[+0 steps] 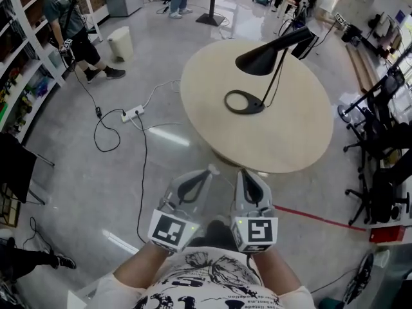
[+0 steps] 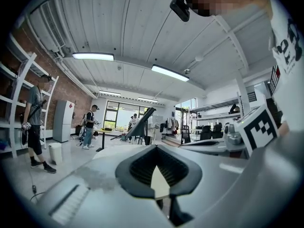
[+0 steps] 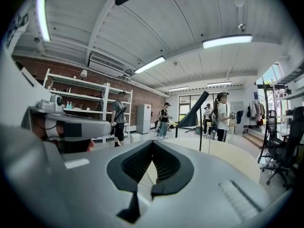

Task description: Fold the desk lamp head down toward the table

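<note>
A black desk lamp stands on the round beige table [image 1: 302, 134]. Its ring base [image 1: 244, 102] lies near the table's middle, and a thin stem leans up to the cone head [image 1: 262, 58], which is raised and points left. My left gripper [image 1: 210, 170] and right gripper [image 1: 247, 172] hover side by side close to my body, short of the table's near edge and well away from the lamp. Both are shut with nothing between the jaws. In the left gripper view the lamp head [image 2: 141, 122] appears far beyond the left gripper [image 2: 154, 147]. In the right gripper view the lamp head [image 3: 197, 110] rises beyond the right gripper [image 3: 152, 142].
A white power strip [image 1: 132, 114] and black cables lie on the floor left of the table. A white bin [image 1: 120, 42] stands further back. Office chairs [image 1: 380, 140] crowd the right side, and shelving [image 1: 26, 76] lines the left. Several people stand around the room.
</note>
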Demonstrator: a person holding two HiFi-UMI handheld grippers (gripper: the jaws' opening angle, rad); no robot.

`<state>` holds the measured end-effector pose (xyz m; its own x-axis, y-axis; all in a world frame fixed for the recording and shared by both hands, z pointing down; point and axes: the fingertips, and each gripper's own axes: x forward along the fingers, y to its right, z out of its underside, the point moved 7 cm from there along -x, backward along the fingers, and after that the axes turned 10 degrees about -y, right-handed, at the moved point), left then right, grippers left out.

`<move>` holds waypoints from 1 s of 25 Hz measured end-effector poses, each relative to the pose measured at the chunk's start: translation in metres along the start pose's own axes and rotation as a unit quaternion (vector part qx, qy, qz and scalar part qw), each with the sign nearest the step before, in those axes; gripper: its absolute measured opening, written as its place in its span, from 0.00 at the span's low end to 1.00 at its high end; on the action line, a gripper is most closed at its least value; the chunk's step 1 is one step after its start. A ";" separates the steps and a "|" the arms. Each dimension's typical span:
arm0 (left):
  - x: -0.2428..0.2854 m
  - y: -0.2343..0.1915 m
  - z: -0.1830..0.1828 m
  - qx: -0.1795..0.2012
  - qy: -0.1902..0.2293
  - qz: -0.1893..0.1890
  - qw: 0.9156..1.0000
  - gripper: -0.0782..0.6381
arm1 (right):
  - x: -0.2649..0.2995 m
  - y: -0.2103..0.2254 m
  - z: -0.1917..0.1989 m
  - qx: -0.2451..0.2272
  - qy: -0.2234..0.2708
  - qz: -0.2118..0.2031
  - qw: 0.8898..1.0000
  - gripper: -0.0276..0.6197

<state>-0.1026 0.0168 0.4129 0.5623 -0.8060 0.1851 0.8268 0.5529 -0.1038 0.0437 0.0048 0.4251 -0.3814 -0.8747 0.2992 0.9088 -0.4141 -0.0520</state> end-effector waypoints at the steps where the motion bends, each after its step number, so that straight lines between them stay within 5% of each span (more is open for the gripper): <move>1: -0.006 0.004 0.002 -0.002 -0.001 0.002 1.000 0.11 | -0.009 -0.003 0.001 -0.002 0.002 0.000 1.000 0.06; 12: -0.046 0.089 0.020 0.009 -0.005 0.010 1.000 0.11 | -0.105 0.003 0.034 0.025 0.000 -0.023 0.999 0.06; 25: -0.102 0.169 0.044 0.007 -0.004 -0.019 1.000 0.11 | -0.212 0.010 0.065 -0.003 0.005 -0.016 1.000 0.05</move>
<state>-0.0209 0.2021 0.4190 0.5297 -0.8250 0.1969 0.8475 0.5243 -0.0831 0.1447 0.2024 0.4228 -0.4117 -0.8637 0.2909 0.8954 -0.4428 -0.0476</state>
